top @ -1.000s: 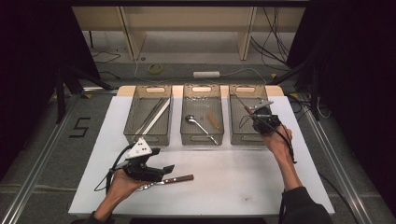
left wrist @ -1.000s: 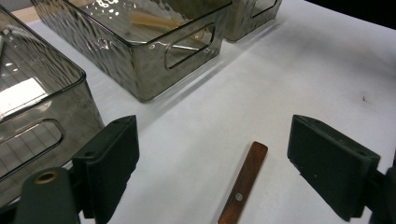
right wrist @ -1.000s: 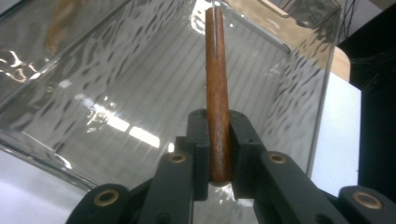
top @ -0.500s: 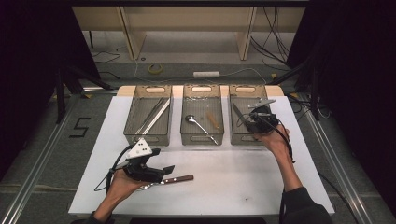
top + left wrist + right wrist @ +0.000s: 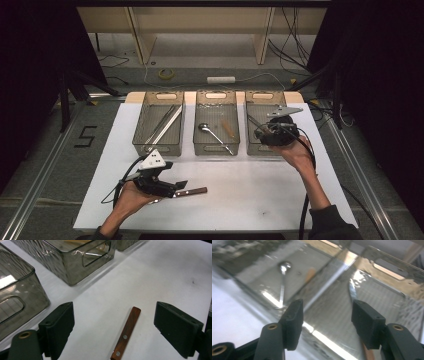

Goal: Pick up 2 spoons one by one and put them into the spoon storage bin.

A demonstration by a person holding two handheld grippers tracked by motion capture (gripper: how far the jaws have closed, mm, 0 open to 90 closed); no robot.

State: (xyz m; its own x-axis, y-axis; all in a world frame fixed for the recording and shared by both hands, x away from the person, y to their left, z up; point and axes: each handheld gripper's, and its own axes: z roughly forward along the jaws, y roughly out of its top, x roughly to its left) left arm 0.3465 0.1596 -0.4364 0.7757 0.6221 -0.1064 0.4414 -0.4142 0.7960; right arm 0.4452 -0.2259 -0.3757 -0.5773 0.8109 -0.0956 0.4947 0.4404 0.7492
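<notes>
So the wood-handled knife (image 5: pixel 186 191) is lying flat on the white surface (image 5: pixel 250 190), near its front edge, long axis running roughly left-right in the high view with the wooden handle end pointing right. The left hand-held gripper (image 5: pixel 172 187) sits low over its other end, jaws spread wide, nothing pinched. In the left gripper view (image 5: pixel 112 322) you actually get the detail: the handle (image 5: pixel 126 333) lies between the two black jaws without touching either, two rivets visible, tip of the handle pointing away from the camera toward open white surface. The blade end is hidden under the gripper in both views.

Right hand-held gripper (image 5: pixel 260 132) is up over the right bin (image 5: pixel 267 100). Its jaws have just been opening and there's nothing between them. The right gripper view (image 5: pixel 325 312) shows a knife blade (image 5: pixel 352 291) lying in that bin, plus the spoon (image 5: pixel 283 277) next door in the middle bin (image 5: pixel 216 147), all a bit blurred.

The left bin (image 5: pixel 159 149) holds long metal utensils; can't tell exactly what. Plenty of bare surface between the knife and the row of bins, and to its right.
</notes>
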